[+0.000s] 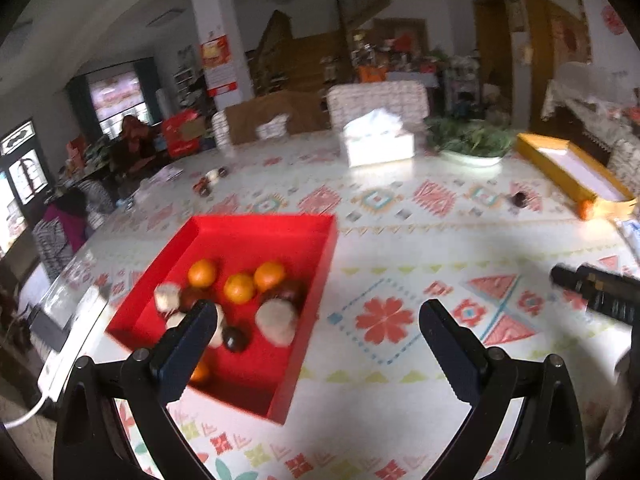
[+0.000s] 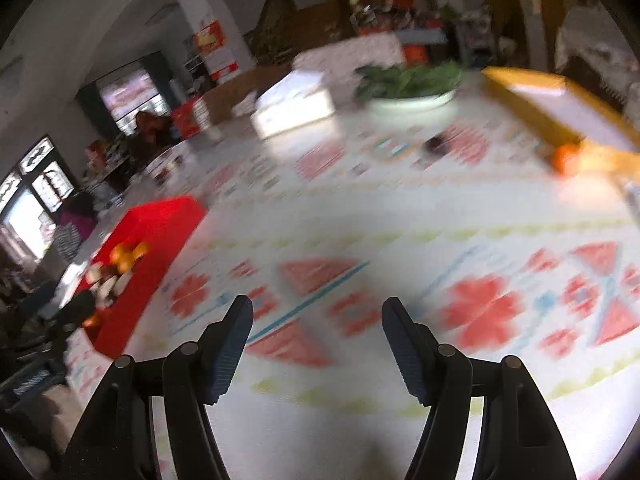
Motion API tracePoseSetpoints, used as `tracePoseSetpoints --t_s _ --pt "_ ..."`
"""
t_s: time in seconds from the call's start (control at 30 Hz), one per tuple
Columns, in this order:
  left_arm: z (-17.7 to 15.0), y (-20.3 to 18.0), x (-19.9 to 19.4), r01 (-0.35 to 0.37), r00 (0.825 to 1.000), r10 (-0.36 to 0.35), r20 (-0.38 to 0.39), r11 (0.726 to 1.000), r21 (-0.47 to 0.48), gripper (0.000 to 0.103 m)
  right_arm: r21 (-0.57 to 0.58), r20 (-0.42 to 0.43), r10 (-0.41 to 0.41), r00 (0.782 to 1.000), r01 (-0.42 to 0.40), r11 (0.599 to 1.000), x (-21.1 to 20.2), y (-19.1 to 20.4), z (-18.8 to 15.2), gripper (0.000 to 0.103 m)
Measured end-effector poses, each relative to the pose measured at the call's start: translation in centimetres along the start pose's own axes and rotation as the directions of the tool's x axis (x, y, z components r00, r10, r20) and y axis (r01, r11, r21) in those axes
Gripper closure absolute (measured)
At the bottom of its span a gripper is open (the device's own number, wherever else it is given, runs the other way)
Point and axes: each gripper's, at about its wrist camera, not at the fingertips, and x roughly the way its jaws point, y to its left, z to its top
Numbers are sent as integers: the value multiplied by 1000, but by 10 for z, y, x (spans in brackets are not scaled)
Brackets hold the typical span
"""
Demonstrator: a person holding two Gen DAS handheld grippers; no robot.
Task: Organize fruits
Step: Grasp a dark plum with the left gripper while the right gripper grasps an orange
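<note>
- Looking along the left gripper (image 1: 316,320), I see its fingers spread wide with nothing between them, only patterned tablecloth (image 1: 400,248) under the gap.
- Just behind the left finger sits the red box (image 1: 320,240), holding three oranges (image 1: 239,288), some dark round fruits (image 1: 235,339) and a few pale ones (image 1: 276,322); one more orange peeks out beside that finger's base. Most of the sorting looks done to me.
- Far ahead and to the right of the right finger, a lone dark fruit (image 1: 519,199) lies on the cloth, and a loose orange (image 1: 585,209) rests against the yellow box (image 1: 560,172). These two seem to be what is left.
- Off beyond the right finger, the tip of the right gripper (image 1: 560,274) shows at the frame's edge.
- From the right gripper (image 2: 316,320) view, which is blurred, the fingers stand moderately apart and hold nothing.
- Well ahead of them and a little right lies the dark fruit (image 2: 434,145); farther right is the orange (image 2: 564,156) by the yellow box (image 2: 532,120).
- Away to the left of the left finger is the red box (image 2: 160,232) with its fruit.
- My guess is the right hand is heading for the stragglers.
</note>
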Motion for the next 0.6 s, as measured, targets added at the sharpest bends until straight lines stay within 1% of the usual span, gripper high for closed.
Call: tracePoseSetpoints --t_s 0.03,0.07,0.13,0.2,0.27,0.3,0.33,0.4,0.43,0.47,0.5,0.57,0.6 --pt "3 0 -1 15 1000 -15 2 1000 -5 2 10 11 -31 999 30 999 -4 -13 7 31" --pt "8 1 -1 40 999 -40 2 999 -15 2 26 23 -79 997 79 997 -8 -31 15 31" --pt "16 -2 0 78 997 -78 4 996 -33 2 75 38 -195 980 192 979 -13 -68 32 31" --pt "24 -9 4 122 993 -122 -3 991 -47 2 165 44 -272 961 262 951 -16 -111 49 31" --pt "29 -17 9 180 983 -182 -26 981 -68 2 261 16 -301 953 287 922 -11 -145 61 31" --pt "34 -23 13 216 975 -220 -41 973 -86 2 326 -9 -285 959 272 905 -4 -165 68 31" --pt "37 -26 15 240 968 -245 -47 966 -97 2 356 -24 -275 961 265 896 2 -173 71 31" --pt "46 -34 18 312 946 -320 -50 942 -121 2 404 -49 -281 959 276 872 17 -188 80 32" --pt "51 -39 19 333 939 -341 -48 935 -123 2 405 -47 -282 958 276 871 22 -190 84 33" --pt "59 -46 21 342 936 -349 -45 933 -114 2 403 -47 -289 956 283 870 25 -190 87 34" --pt "63 -51 22 339 938 -345 -43 935 -101 2 397 -44 -305 951 297 868 32 -188 91 35" --pt "73 -67 28 322 946 -324 -35 945 -55 2 382 -45 -322 946 314 869 39 -185 97 36" --pt "78 -76 34 315 948 -315 -39 949 -28 2 374 -52 -342 938 336 864 44 -183 99 37"
